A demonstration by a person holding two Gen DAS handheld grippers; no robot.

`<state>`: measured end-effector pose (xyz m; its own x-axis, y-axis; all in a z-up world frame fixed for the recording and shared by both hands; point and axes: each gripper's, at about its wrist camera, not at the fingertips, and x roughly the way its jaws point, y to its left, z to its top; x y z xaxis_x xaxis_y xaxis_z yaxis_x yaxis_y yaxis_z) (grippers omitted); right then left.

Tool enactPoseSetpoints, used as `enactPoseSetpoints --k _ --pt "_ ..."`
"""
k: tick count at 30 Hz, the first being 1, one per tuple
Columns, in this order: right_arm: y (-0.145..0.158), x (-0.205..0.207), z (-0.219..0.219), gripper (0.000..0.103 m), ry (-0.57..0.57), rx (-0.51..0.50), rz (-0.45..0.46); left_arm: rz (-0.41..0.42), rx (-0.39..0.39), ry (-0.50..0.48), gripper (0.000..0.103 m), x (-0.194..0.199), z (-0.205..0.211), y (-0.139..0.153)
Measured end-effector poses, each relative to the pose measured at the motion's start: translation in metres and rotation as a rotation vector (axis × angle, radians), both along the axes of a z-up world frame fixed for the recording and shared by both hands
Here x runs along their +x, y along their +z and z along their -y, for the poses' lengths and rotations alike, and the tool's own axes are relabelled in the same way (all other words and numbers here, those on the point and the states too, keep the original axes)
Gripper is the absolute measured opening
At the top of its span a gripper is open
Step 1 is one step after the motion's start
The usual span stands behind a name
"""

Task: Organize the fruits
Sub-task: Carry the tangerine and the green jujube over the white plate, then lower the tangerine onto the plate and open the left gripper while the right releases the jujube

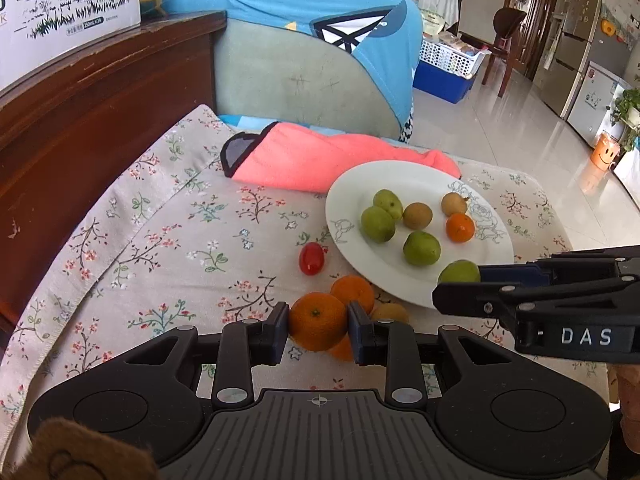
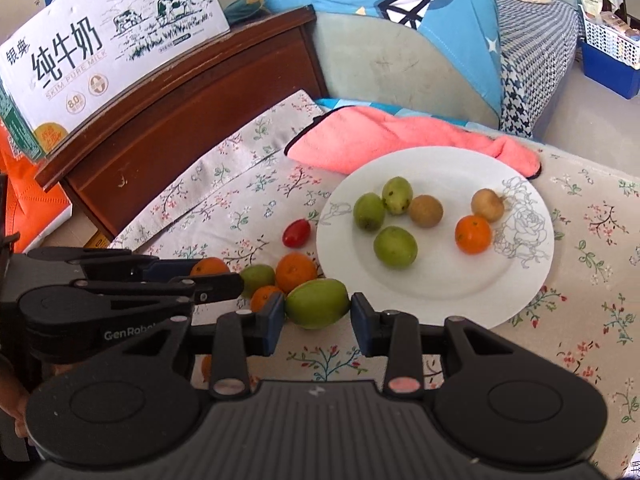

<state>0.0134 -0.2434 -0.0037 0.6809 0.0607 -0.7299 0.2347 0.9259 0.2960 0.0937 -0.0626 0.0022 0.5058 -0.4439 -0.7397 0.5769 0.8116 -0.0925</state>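
Both black two-finger grippers angled down over the flower-printed cloth near the round white plate's rim. The left gripper was narrowed onto a small round orange mandarin, pads on both its sides. The right gripper likewise clasped a smooth green oval fruit.

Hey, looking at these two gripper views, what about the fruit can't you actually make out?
- Left wrist view: fruit behind the held orange is mostly hidden by it and the left gripper.
- Right wrist view: loose pile beside the plate is partly covered by the green fruit and right gripper.
- Fruit undersides: hidden.
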Motion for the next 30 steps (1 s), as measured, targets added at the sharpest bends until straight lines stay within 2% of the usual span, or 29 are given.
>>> enactPoseSetpoints --k 5,8,11,16,21,30 --pt "0.017 -0.002 0.023 0.036 -0.075 0.004 0.048 0.003 -0.035 -0.012 0.028 -0.001 0.012 0.008" --pt "0.020 -0.005 0.041 0.036 -0.158 0.023 0.053 0.000 -0.045 -0.021 0.028 -0.001 0.023 0.010" --pt "0.020 -0.010 0.062 0.036 -0.253 0.066 0.050 -0.010 -0.056 -0.038 0.028 -0.002 0.037 0.008" --pt "0.015 -0.017 0.080 0.036 -0.362 0.068 0.014 -0.031 -0.068 -0.068 0.028 -0.002 0.064 -0.001" --pt "0.005 -0.019 0.087 0.036 -0.417 0.071 -0.029 -0.035 -0.062 -0.092 0.028 -0.005 0.085 -0.009" --pt "-0.014 -0.019 0.096 0.036 -0.475 0.150 -0.087 -0.028 -0.026 -0.100 0.028 -0.008 0.102 -0.020"
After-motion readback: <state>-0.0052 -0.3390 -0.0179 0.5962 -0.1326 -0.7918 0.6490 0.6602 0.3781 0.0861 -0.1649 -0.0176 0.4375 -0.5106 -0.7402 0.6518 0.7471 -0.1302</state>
